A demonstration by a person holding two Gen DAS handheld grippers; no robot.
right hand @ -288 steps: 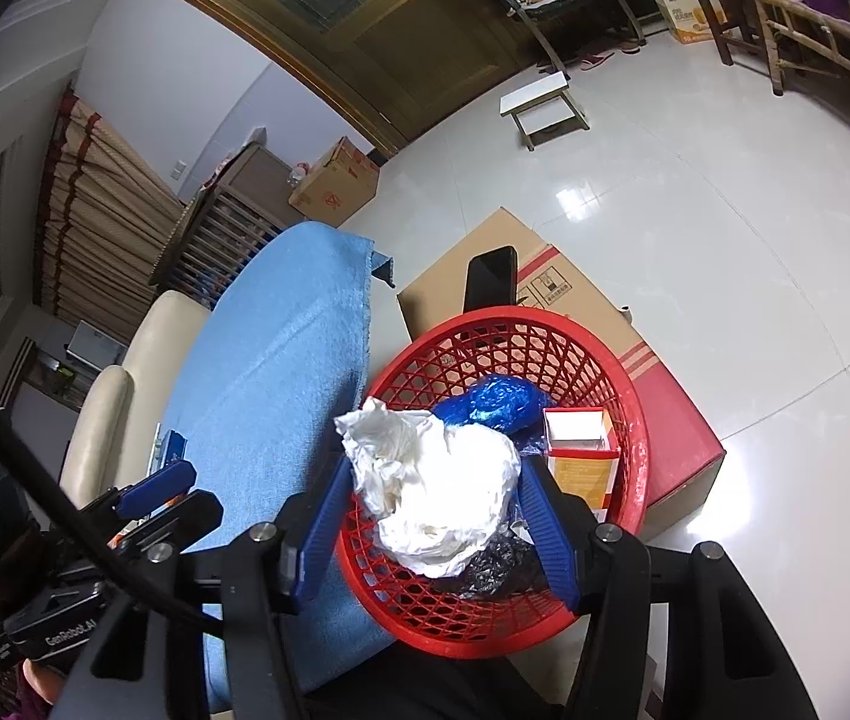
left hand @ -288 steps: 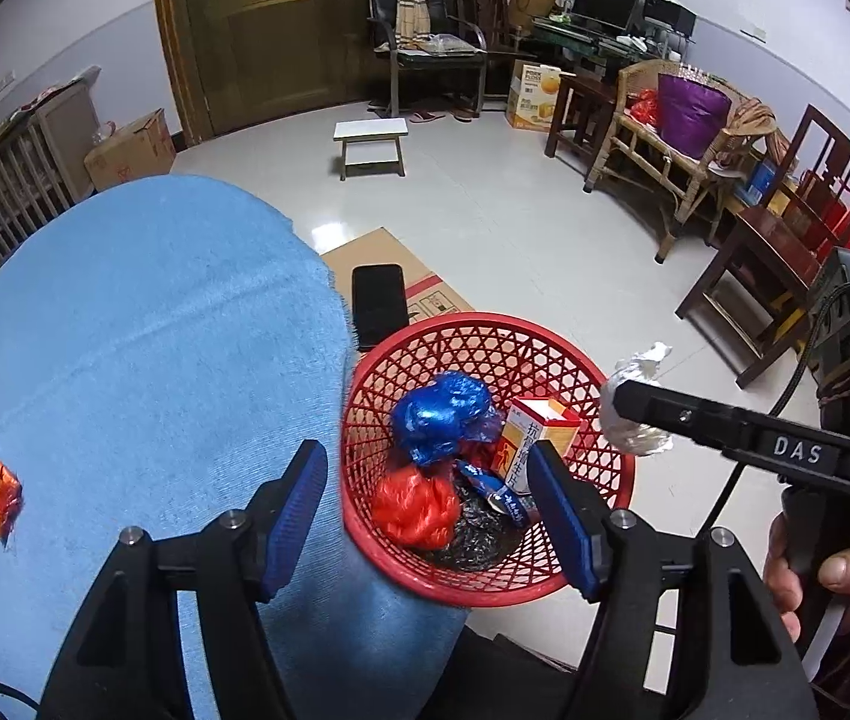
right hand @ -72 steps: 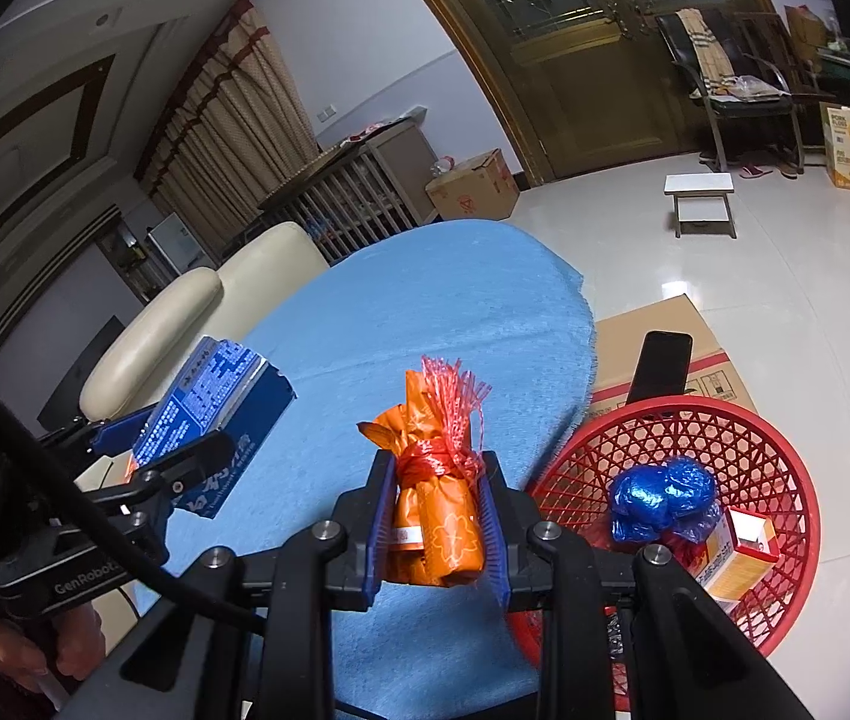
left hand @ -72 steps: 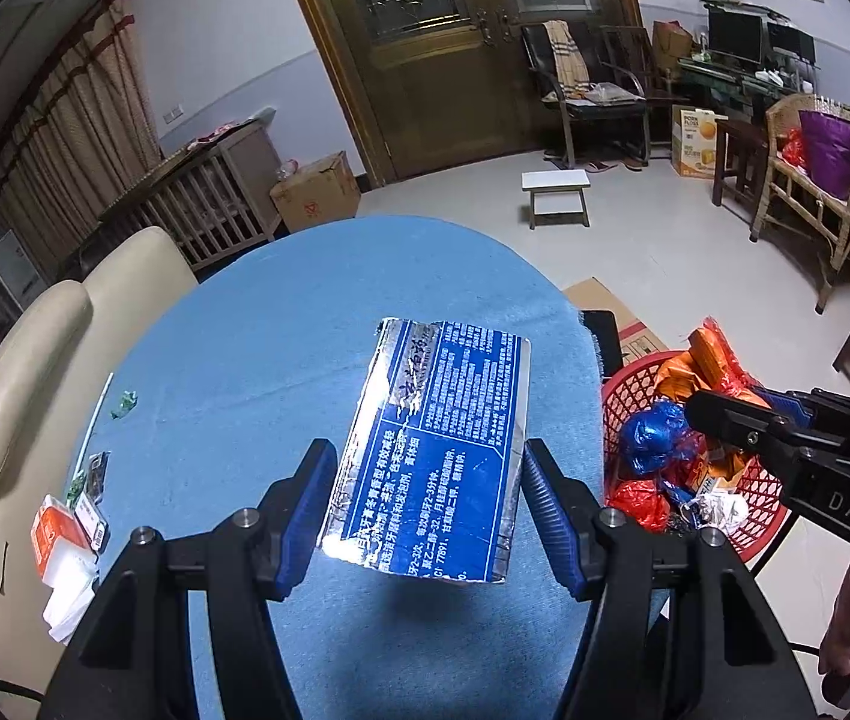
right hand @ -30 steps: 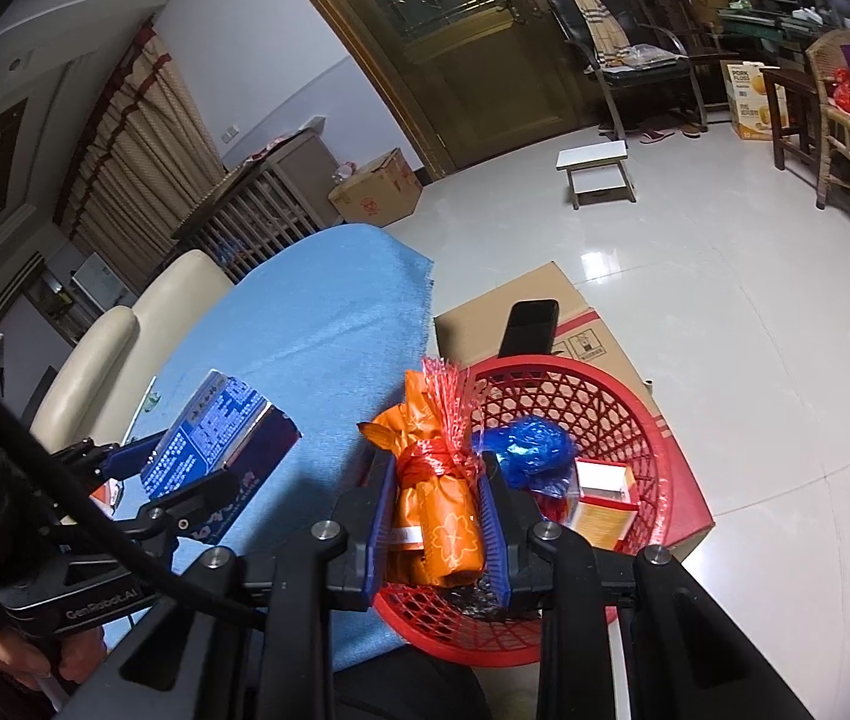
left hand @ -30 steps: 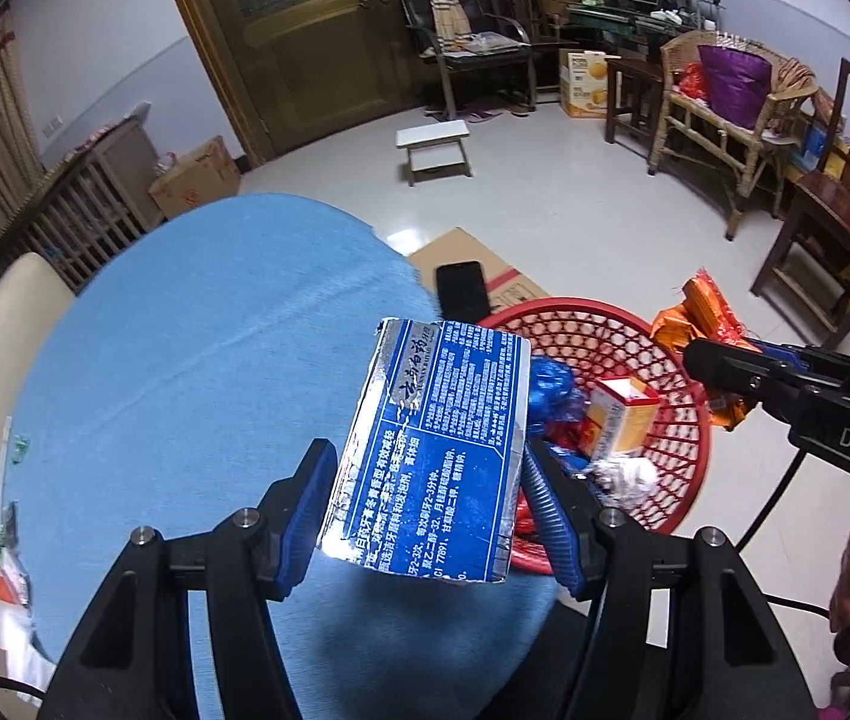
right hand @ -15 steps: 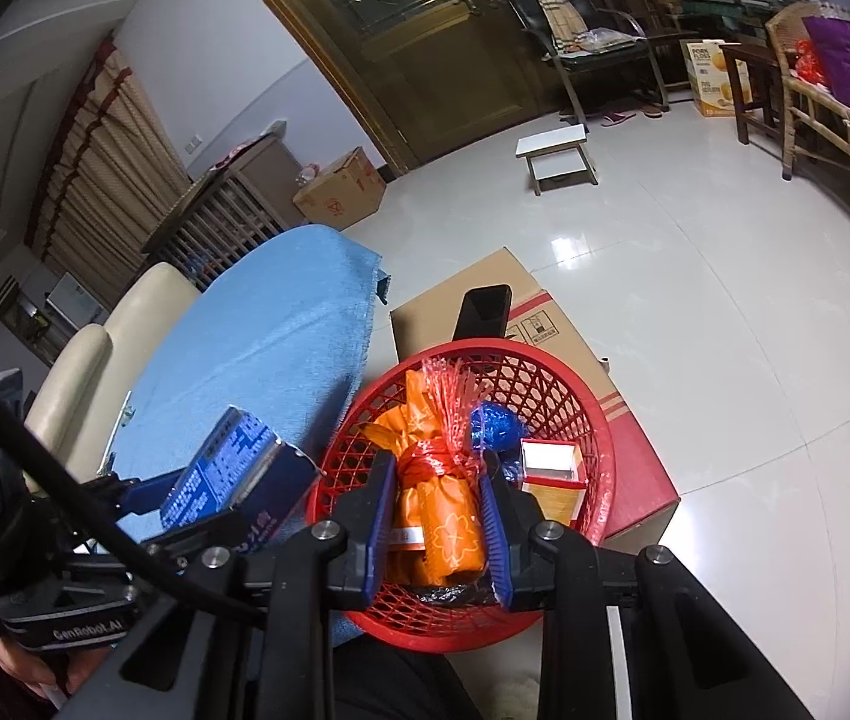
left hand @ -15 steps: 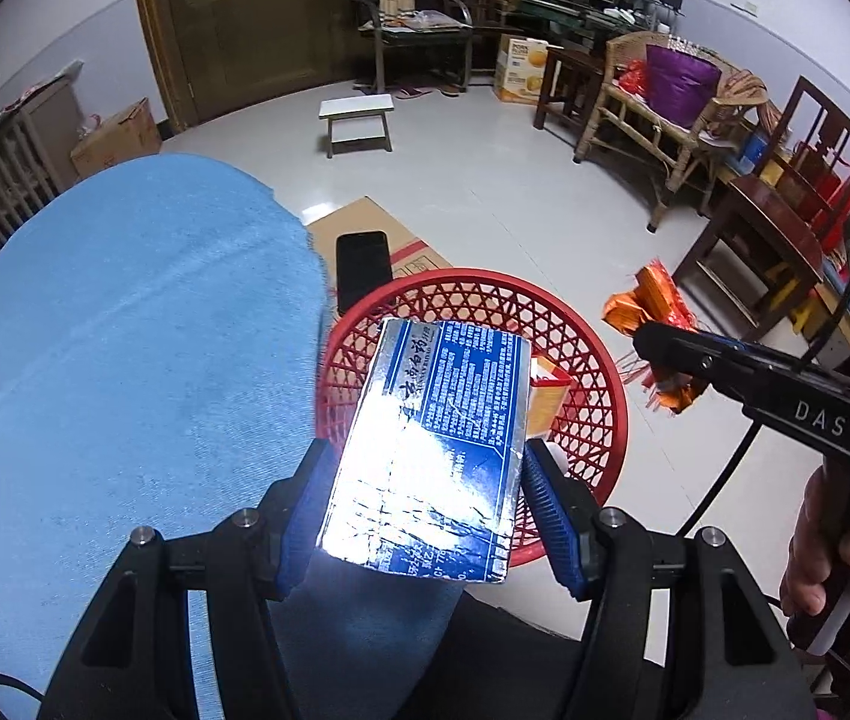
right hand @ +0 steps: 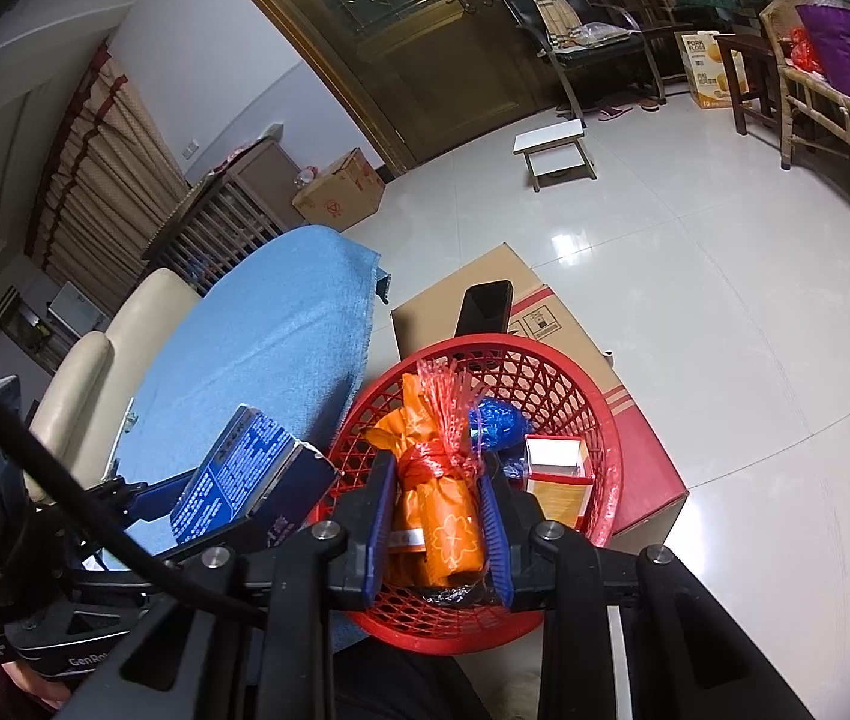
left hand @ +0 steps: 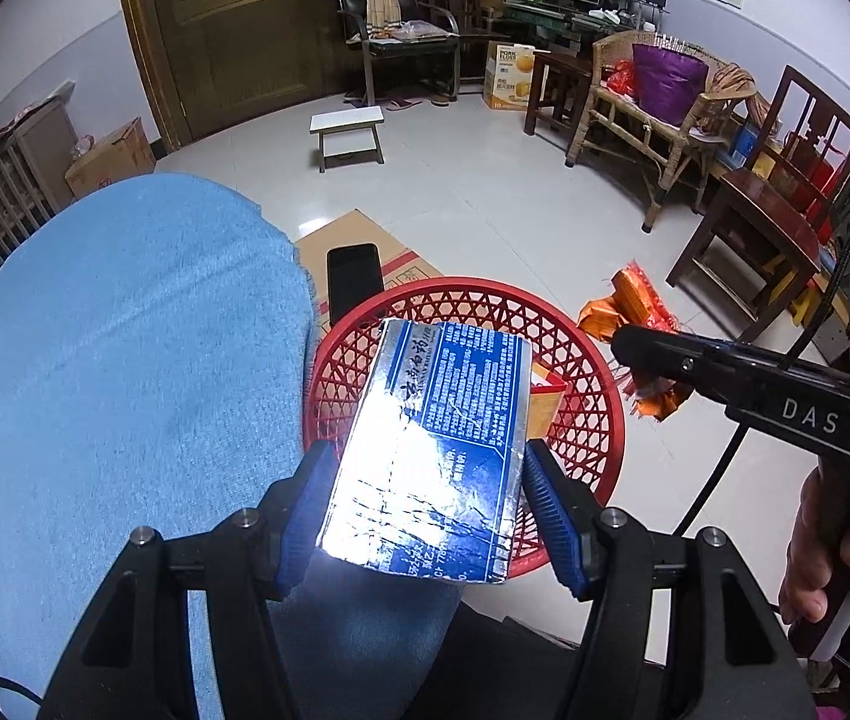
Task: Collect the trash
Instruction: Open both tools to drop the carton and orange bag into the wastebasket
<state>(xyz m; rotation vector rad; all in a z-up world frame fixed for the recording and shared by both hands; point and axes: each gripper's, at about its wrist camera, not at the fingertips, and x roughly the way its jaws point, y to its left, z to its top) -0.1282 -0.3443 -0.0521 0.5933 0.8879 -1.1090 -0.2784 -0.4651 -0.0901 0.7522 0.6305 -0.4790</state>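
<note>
The basket is red lattice. The flattened packet is blue with white print and shiny silver foil. The wrapper is orange with a pale flower outline and red fringe. Sky-blue cloth covers the surface.

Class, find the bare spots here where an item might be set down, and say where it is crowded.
Free: the blue cloth left of the red basket, and the floor tiles beyond the cardboard box. Crowded: inside the basket.
</note>
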